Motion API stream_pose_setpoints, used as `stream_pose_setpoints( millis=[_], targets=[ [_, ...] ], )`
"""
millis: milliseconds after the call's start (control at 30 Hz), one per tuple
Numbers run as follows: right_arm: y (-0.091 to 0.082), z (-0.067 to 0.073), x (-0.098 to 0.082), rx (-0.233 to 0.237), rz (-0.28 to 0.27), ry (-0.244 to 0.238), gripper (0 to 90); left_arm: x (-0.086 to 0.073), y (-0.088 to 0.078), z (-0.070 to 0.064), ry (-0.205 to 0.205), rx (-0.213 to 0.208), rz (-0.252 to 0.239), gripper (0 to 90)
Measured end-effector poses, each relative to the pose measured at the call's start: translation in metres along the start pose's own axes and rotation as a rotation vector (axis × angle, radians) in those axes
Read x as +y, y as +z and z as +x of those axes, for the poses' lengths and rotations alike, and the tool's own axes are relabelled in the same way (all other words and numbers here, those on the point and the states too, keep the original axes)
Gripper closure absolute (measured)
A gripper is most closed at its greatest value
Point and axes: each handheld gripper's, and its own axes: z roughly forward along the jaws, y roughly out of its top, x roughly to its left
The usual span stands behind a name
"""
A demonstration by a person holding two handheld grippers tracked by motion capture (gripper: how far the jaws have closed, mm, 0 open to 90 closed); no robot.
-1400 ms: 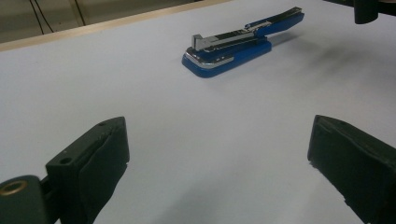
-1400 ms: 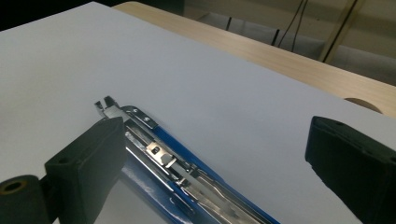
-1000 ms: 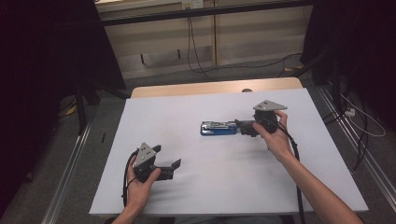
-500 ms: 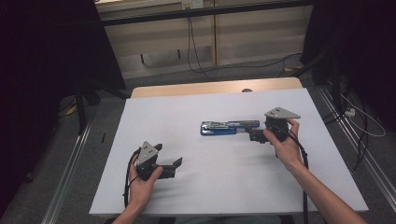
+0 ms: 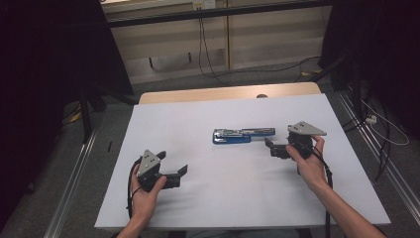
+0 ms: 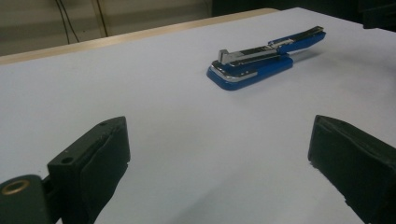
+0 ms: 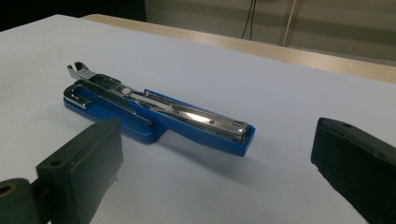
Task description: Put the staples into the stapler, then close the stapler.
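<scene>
The left gripper [image 5: 174, 174] sits low at the near left of the white table [image 5: 198, 208], held in the person's left hand [image 5: 143, 196], with its jaws spread wide and nothing between them. In the left gripper view the two black jaws rise from the bottom corners with bare white surface between them, and the blue stapler [image 6: 261, 58] lies well beyond them, up and to the right, apart from both jaws.

Near the middle of the table, a little toward the far side, the stapler [image 5: 242, 135] lies flat with its long axis running across the table. It is swung open: the blue base and the blue top arm stretch out in one line, and the silver metal magazine shows along the top.

To the right of it, the right gripper [image 5: 275, 148] is held in the person's right hand [image 5: 309, 163], its jaws pointing toward the stapler's right end and standing near it without touching. In the right gripper view the jaws are spread wide and empty, and the stapler [image 7: 154, 116] lies just beyond them, closer to the left jaw, on the bare table.
</scene>
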Motion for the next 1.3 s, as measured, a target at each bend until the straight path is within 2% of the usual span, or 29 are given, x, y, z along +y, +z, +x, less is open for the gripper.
stream_pose_setpoints(
  millis=[133, 533, 600, 733, 800, 867, 900, 967, 1033, 1167, 1233, 1300],
  targets=[
    [-0.004, 0.001, -0.001, 0.005, -0.016, -0.01, 2.2, 0.0, -0.003, 0.004, 0.0, 0.012, -0.004, 5.6],
    [-0.008, -0.002, -0.006, 0.016, 0.015, -0.002, 1.9, -0.002, 0.002, 0.004, 0.005, 0.01, 0.013, 4.6],
    [-0.01, -0.003, -0.007, 0.021, 0.014, 0.0, 1.9, -0.002, 0.004, 0.003, -0.002, 0.026, 0.006, 4.8],
    [-0.008, -0.004, -0.009, 0.02, 0.017, -0.006, 2.0, 0.001, 0.012, 0.001, -0.003, 0.001, 0.006, 5.8],
    [-0.007, -0.004, -0.01, 0.015, 0.022, -0.009, 2.0, 0.002, 0.015, -0.001, 0.012, -0.01, 0.013, 5.9],
    [-0.007, -0.004, -0.011, 0.017, 0.029, -0.02, 3.2, 0.003, 0.02, -0.003, 0.058, -0.024, 0.044, 5.9],
    [-0.007, -0.004, -0.011, 0.013, 0.032, -0.041, 3.4, 0.003, 0.024, -0.003, 0.05, -0.037, 0.055, 5.8],
    [-0.005, -0.002, -0.011, 0.022, 0.034, -0.045, 3.4, 0.003, 0.028, -0.002, 0.027, -0.045, 0.051, 5.7],
    [-0.004, -0.002, -0.012, 0.02, 0.035, -0.047, 4.1, 0.004, 0.032, -0.003, 0.041, -0.036, 0.054, 5.7],
    [-0.004, 0.0, -0.012, 0.041, 0.039, -0.049, 4.6, 0.009, 0.043, -0.005, 0.046, -0.052, 0.051, 6.3],
    [-0.004, 0.0, -0.011, 0.051, 0.034, -0.053, 4.6, 0.012, 0.048, -0.006, 0.062, -0.051, 0.057, 6.7],
    [-0.004, 0.0, -0.011, 0.062, 0.038, -0.05, 5.3, 0.016, 0.052, -0.006, 0.048, -0.078, 0.059, 7.6]
  ],
)
